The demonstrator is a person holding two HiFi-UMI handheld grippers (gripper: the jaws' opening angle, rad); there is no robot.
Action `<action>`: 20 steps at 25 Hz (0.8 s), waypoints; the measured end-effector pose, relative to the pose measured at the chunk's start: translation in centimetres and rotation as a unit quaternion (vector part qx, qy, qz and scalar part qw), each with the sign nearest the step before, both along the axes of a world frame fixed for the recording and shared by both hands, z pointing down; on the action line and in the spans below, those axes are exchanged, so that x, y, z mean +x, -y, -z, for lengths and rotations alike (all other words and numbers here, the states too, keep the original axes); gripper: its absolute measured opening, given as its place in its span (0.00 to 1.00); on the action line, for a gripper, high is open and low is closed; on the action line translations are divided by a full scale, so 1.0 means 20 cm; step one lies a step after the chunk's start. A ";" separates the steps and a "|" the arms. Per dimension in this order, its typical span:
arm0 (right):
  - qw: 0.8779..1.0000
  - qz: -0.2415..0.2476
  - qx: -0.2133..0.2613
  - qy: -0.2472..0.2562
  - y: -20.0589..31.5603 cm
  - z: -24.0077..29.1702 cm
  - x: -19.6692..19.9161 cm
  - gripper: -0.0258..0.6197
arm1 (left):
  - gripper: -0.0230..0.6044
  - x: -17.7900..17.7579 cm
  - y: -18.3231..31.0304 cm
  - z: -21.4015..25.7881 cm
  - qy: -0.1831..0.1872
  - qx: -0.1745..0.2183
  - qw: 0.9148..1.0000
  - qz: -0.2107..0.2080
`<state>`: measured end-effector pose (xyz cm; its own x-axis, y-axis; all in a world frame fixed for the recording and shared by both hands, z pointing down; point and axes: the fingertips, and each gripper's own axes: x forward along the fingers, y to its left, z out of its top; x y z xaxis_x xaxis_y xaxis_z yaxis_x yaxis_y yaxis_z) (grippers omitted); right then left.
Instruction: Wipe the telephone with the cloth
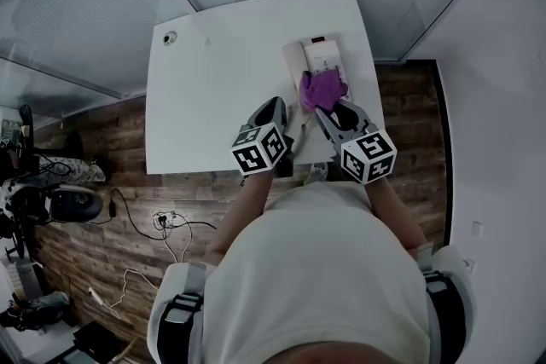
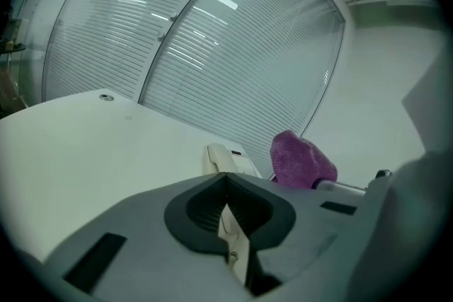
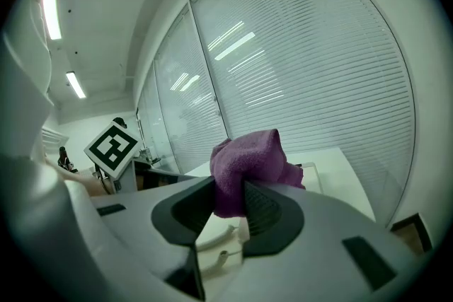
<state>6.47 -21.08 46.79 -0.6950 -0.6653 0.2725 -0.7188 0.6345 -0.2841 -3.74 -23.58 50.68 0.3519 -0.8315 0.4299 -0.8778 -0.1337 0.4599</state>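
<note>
A white telephone lies at the far right of the white table, its handset on the left side. A bunched purple cloth hangs over the phone's near end, and my right gripper is shut on it. In the right gripper view the cloth bulges up from between the jaws and hides most of the phone. My left gripper hovers just left of the phone, shut with nothing between its fingers. From the left gripper view the phone and the cloth lie ahead.
A small round grommet sits at the table's far left corner. Glass walls with blinds stand behind the table. Cables lie on the wooden floor to the left of the person. A white wall runs along the right side.
</note>
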 end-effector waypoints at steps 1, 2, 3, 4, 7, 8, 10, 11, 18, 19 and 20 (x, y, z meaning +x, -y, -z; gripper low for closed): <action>1.000 0.000 -0.001 -0.001 -0.03 0.00 -0.02 0.23 | 0.07 -0.01 -0.03 0.01 0.001 0.000 1.000 -0.005; 1.000 0.000 -0.003 -0.001 -0.06 0.00 -0.03 0.23 | 0.07 -0.02 -0.06 0.01 0.002 0.000 1.000 -0.011; 1.000 0.001 -0.004 -0.002 -0.09 0.00 -0.05 0.23 | 0.07 -0.03 -0.08 0.02 0.001 0.000 1.000 -0.017; 1.000 0.001 -0.005 -0.003 -0.12 0.00 -0.07 0.23 | 0.07 -0.04 -0.11 0.02 0.001 -0.001 1.000 -0.023; 1.000 0.002 -0.009 -0.007 -0.22 -0.01 -0.13 0.23 | 0.07 -0.08 -0.21 0.03 0.006 -0.004 0.999 -0.041; 1.000 0.002 -0.010 -0.008 -0.26 -0.01 -0.14 0.23 | 0.07 -0.09 -0.24 0.03 0.007 -0.005 0.999 -0.047; 1.000 0.001 -0.012 -0.011 -0.32 -0.02 -0.18 0.23 | 0.07 -0.11 -0.32 0.03 0.007 -0.007 0.998 -0.059; 1.000 0.000 -0.012 -0.012 -0.35 -0.02 -0.19 0.23 | 0.07 -0.12 -0.36 0.03 0.004 -0.008 0.998 -0.065; 1.000 -0.014 -0.014 -0.017 -0.57 -0.04 -0.25 0.23 | 0.07 -0.18 -0.59 0.02 -0.017 -0.009 0.996 -0.088; 1.000 -0.016 -0.015 -0.018 -0.61 -0.04 -0.25 0.23 | 0.07 -0.18 -0.62 0.02 -0.020 -0.008 0.996 -0.091; 1.000 -0.018 -0.016 -0.018 -0.64 -0.05 -0.26 0.23 | 0.07 -0.19 -0.66 0.02 -0.024 -0.007 0.995 -0.093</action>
